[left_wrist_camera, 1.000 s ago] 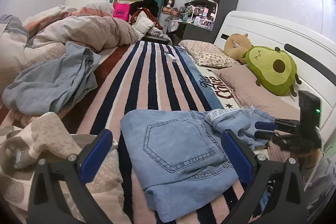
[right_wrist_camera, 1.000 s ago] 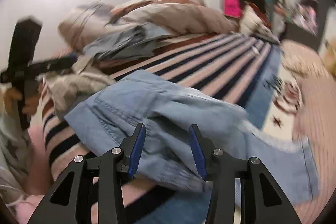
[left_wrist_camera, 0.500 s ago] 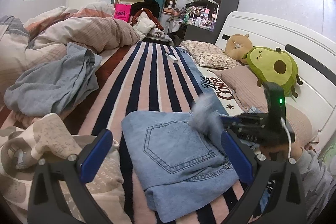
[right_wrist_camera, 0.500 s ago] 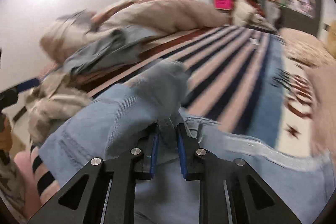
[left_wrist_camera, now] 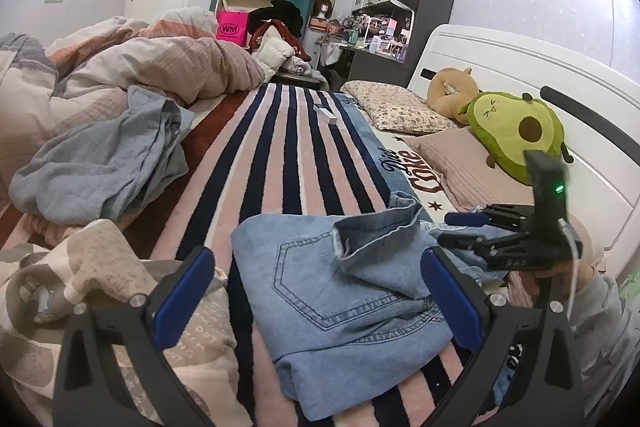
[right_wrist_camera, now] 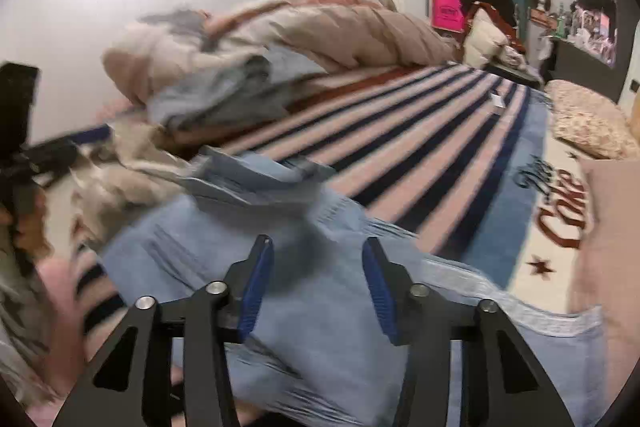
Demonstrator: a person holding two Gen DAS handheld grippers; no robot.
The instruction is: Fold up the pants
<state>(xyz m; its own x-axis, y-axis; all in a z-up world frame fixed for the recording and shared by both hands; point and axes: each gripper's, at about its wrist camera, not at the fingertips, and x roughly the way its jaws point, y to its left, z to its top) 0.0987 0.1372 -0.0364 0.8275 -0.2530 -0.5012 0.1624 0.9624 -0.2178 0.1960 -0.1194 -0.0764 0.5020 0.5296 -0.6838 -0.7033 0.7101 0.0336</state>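
Observation:
Light blue denim pants [left_wrist_camera: 344, 303] lie folded on the striped bedspread [left_wrist_camera: 288, 167], back pocket up, with one leg end flopped over the top. My left gripper [left_wrist_camera: 320, 299] is open and empty, its jaws wide on either side of the pants. My right gripper [right_wrist_camera: 318, 283] is open and empty just above the denim [right_wrist_camera: 320, 327]; it also shows in the left wrist view [left_wrist_camera: 460, 227] at the pants' right edge. The left gripper shows at far left in the right wrist view [right_wrist_camera: 84, 139].
A beige patterned garment [left_wrist_camera: 100, 287] lies left of the pants. A grey-blue cloth [left_wrist_camera: 104, 163] and a bunched duvet [left_wrist_camera: 160, 67] fill the left side. Pillows [left_wrist_camera: 396, 107], an avocado plush [left_wrist_camera: 516, 131] and the white headboard [left_wrist_camera: 520, 67] are at right.
My right gripper, shut on the pants leg end half a second ago, carried it over the folded stack, opened and let it go. The left gripper stayed still and open.

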